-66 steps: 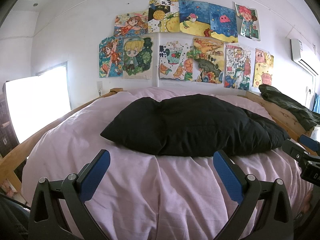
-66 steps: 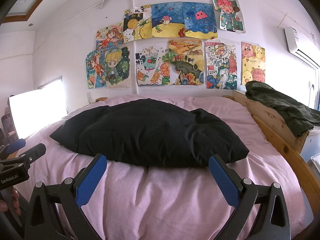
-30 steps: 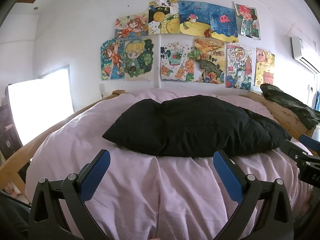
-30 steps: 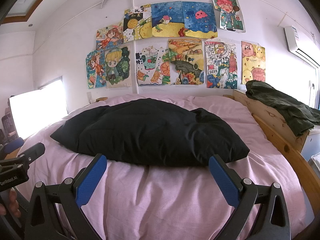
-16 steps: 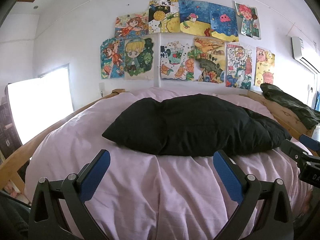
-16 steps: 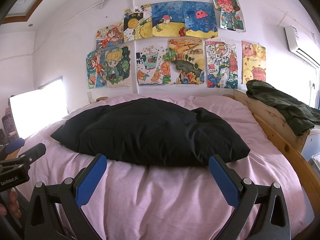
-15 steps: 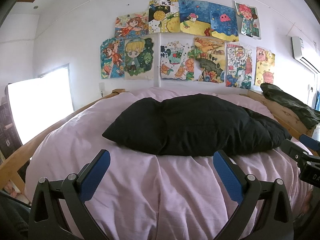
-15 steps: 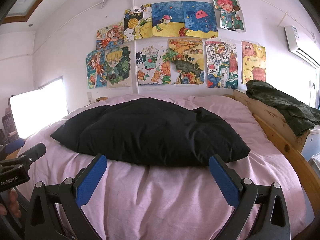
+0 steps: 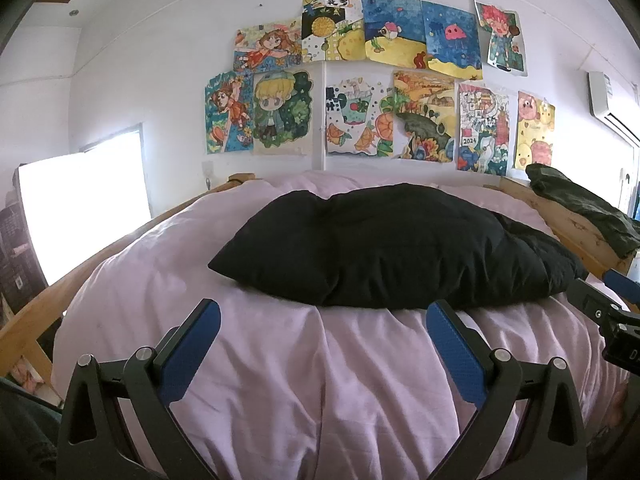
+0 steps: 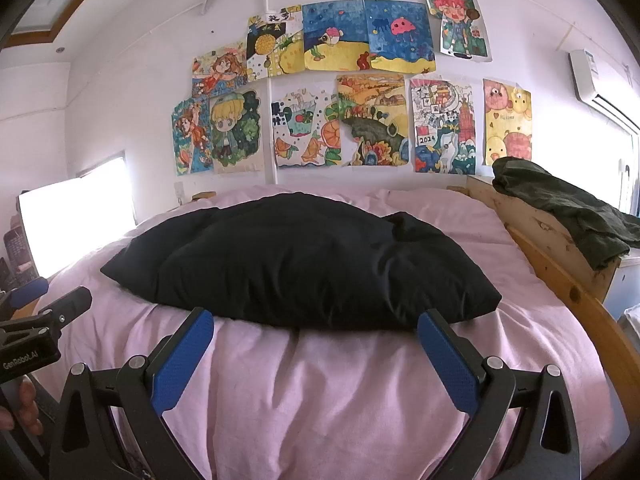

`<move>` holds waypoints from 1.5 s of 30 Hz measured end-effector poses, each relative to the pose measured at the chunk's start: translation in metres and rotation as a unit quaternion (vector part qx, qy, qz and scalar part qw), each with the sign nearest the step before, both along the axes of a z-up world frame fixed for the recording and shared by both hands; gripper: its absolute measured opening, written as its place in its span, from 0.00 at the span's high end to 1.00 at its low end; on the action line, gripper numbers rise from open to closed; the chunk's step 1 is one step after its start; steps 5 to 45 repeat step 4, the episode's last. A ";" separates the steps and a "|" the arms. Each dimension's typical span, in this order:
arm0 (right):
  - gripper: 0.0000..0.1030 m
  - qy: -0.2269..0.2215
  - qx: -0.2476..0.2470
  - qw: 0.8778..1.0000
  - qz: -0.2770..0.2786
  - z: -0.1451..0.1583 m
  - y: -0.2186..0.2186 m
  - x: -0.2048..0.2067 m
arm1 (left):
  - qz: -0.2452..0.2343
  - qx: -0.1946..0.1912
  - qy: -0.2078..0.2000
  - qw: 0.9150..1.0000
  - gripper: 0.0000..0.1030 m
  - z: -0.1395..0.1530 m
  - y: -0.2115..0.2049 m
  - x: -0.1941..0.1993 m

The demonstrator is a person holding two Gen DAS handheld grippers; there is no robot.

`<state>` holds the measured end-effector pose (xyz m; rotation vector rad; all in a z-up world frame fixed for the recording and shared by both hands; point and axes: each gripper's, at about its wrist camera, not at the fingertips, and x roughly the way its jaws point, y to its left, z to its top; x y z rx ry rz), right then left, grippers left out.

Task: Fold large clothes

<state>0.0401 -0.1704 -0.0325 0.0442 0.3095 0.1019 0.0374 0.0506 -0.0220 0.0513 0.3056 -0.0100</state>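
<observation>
A puffy black garment (image 9: 392,244) lies folded in a wide bundle on the pink bed cover (image 9: 320,380); it also shows in the right wrist view (image 10: 304,260). My left gripper (image 9: 322,316) is open and empty, held above the cover just in front of the bundle's near edge. My right gripper (image 10: 314,322) is open and empty, also just in front of the near edge. Each gripper shows at the edge of the other's view, the right one (image 9: 612,312) and the left one (image 10: 36,320).
A wooden bed frame (image 10: 560,272) runs along the right side with a dark green garment (image 10: 568,208) draped on it. Drawings (image 9: 360,80) cover the back wall. A bright window (image 9: 80,208) is at left, an air conditioner (image 10: 600,88) at upper right.
Both grippers have stayed almost still and open; the views have only drifted slightly. The black garment has not moved.
</observation>
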 end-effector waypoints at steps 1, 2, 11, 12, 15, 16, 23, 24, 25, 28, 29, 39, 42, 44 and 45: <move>0.00 0.000 0.000 1.000 0.000 0.000 0.000 0.000 | 0.000 -0.001 0.000 1.000 0.02 0.000 0.000 0.000; 0.00 0.000 0.000 1.000 0.000 0.000 0.000 0.000 | 0.000 -0.001 0.000 1.000 0.02 0.000 0.001 0.000; 0.00 0.000 0.000 1.000 0.000 0.000 0.000 0.000 | 0.000 0.002 0.001 1.000 0.02 0.000 0.001 0.000; 0.00 0.000 0.000 1.000 0.000 0.000 0.000 0.000 | 0.000 0.002 0.001 1.000 0.02 0.000 0.001 0.000; 0.00 0.000 0.000 1.000 0.000 0.000 0.000 0.000 | 0.000 0.002 0.001 1.000 0.02 0.000 0.001 0.000; 0.00 0.000 0.000 1.000 0.000 0.000 0.000 0.000 | 0.000 0.002 0.001 1.000 0.02 0.000 0.001 0.000; 0.00 0.000 0.000 1.000 0.000 0.000 0.000 0.000 | 0.000 0.002 0.001 1.000 0.02 0.000 0.001 0.000; 0.00 0.000 0.000 1.000 0.000 0.000 0.000 0.000 | 0.000 0.002 0.001 1.000 0.02 0.000 0.001 0.000; 0.00 0.000 0.000 1.000 0.000 0.000 0.000 0.000 | 0.000 0.002 0.001 1.000 0.02 0.000 0.001 0.000; 0.00 0.000 0.000 1.000 0.000 0.000 0.000 0.000 | 0.000 0.002 0.001 1.000 0.02 0.000 0.001 0.000; 0.00 0.000 0.000 1.000 0.000 0.000 0.000 0.000 | 0.000 0.002 0.001 1.000 0.02 0.000 0.001 0.000; 0.00 0.000 0.000 1.000 0.000 0.000 0.000 0.000 | 0.000 0.002 0.001 1.000 0.02 0.000 0.001 0.000; 0.00 0.000 0.000 1.000 0.000 0.000 0.000 0.000 | 0.000 0.002 0.001 1.000 0.02 0.000 0.001 0.000; 0.00 0.000 0.000 1.000 0.000 0.000 0.000 0.000 | 0.000 0.002 0.001 1.000 0.02 0.000 0.001 0.000; 0.00 0.000 0.000 1.000 0.000 0.000 0.000 0.000 | 0.000 0.002 0.001 1.000 0.02 0.000 0.001 0.000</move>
